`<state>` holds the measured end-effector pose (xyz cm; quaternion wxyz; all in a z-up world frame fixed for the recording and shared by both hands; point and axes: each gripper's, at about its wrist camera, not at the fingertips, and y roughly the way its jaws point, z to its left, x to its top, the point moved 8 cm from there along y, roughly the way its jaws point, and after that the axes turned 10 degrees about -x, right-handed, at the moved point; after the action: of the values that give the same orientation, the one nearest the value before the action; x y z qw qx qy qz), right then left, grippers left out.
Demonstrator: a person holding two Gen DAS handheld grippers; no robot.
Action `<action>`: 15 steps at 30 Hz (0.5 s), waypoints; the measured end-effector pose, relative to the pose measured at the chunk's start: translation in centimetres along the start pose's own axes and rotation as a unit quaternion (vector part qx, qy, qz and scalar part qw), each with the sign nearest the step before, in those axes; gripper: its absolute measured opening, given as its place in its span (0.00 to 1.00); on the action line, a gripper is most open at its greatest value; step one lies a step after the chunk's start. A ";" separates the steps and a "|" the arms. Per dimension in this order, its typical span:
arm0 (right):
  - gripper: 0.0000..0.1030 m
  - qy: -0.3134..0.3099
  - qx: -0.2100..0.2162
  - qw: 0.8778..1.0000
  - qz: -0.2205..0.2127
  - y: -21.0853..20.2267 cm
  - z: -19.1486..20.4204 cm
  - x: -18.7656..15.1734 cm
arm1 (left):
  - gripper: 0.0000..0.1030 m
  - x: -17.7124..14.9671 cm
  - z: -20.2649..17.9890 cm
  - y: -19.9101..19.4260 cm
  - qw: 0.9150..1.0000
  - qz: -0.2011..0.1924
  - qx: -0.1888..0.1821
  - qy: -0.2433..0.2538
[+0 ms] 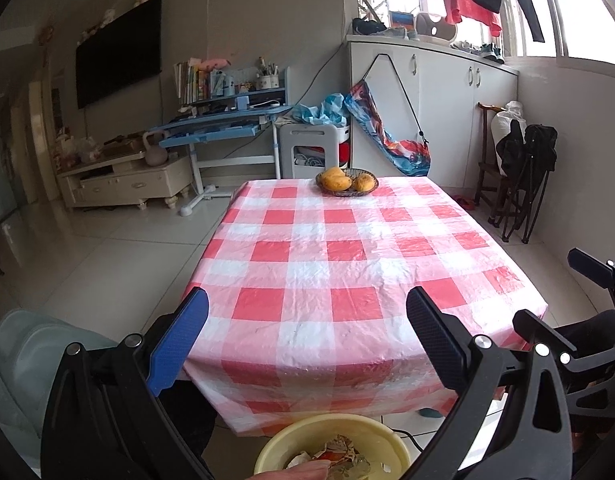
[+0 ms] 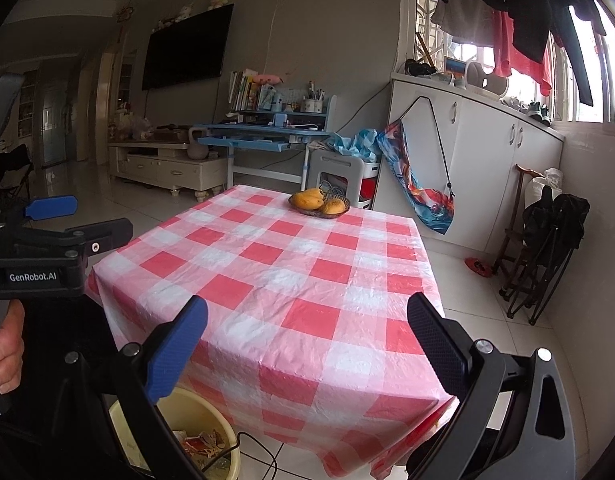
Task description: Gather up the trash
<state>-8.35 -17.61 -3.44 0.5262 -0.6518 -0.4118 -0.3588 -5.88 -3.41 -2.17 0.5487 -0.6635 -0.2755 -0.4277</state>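
Note:
A yellow basin [image 1: 303, 436] on the floor in front of the table holds crumpled wrappers and paper trash [image 1: 339, 454]; it also shows in the right wrist view [image 2: 211, 420] with the trash [image 2: 199, 442] inside. My left gripper [image 1: 307, 332] is open and empty, held above the basin at the table's near edge. My right gripper [image 2: 307, 340] is open and empty, over the table's near right corner. The left gripper also shows from the side in the right wrist view [image 2: 87, 220]. No trash is visible on the red-and-white checked tablecloth [image 1: 347, 264].
A basket of mangoes [image 1: 346, 182] stands at the table's far edge. A black cable [image 2: 259, 452] runs on the floor beside the basin. Folded black chairs [image 2: 547, 240] lean against the right wall. A blue desk [image 1: 227, 120] and white stool [image 1: 311, 148] stand behind the table.

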 end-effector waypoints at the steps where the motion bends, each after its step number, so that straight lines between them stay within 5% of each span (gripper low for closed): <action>1: 0.93 0.000 0.000 1.000 -0.001 0.0 0.0 0.0 | 0.93 0.0 0.0 -0.1 1.000 -0.001 0.000 0.000; 15: 0.93 0.001 -0.001 1.000 -0.004 -0.3 -0.3 -0.1 | 0.93 0.5 -0.4 -0.7 1.000 -0.010 0.001 0.002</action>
<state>-8.70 -17.85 -3.37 0.5249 -0.6503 -0.4135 -0.3615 -6.37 -3.69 -1.37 0.5454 -0.6591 -0.2814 -0.4346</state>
